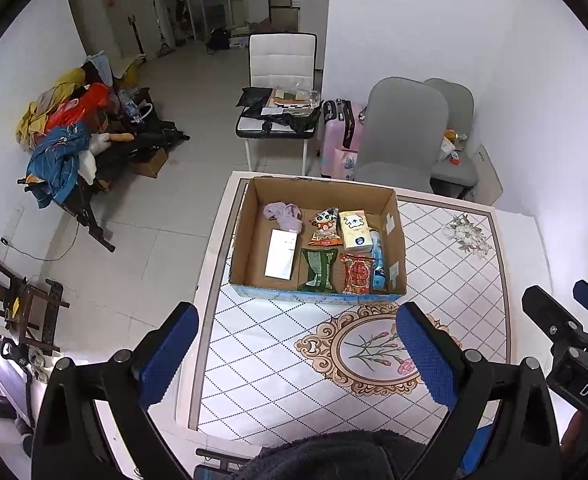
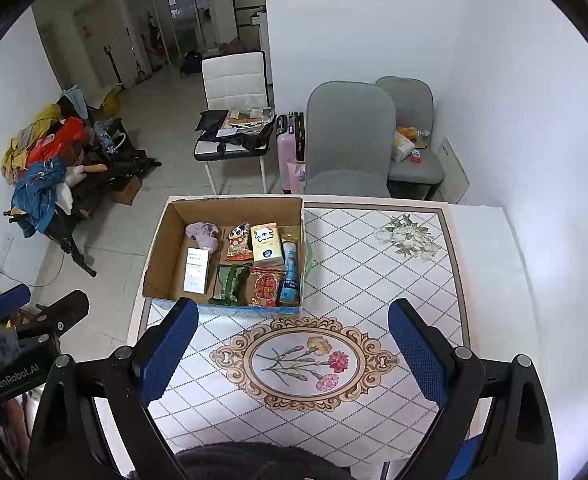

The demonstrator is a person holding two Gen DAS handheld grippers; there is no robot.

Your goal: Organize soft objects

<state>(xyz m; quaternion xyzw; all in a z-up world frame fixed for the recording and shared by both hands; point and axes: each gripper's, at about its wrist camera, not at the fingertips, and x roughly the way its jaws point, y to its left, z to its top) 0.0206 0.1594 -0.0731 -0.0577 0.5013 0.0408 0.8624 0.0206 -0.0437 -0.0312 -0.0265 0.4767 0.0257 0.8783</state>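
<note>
Seven soft or packaged items fill the open cardboard box (image 2: 162,256) on the patterned table (image 2: 374,280): left to right, a flat white carton (image 2: 196,270), a crumpled lilac cloth (image 2: 203,234), crinkly green (image 2: 228,285) and red (image 2: 265,289) pouches, a tissue pack (image 2: 267,244), a blue tube (image 2: 290,276). The left gripper (image 1: 298,354) and right gripper (image 2: 292,354) hang near the box with ribbed blue pads spread wide, holding nothing.

Two wrist fisheyes, high above the table, angled down
Both face the open brown cardboard box (image 1: 318,240) (image 2: 230,256) on the floral-patterned tabletop (image 1: 446,280) (image 2: 374,280); right view sits further right, sharing box, table, chairs
</note>
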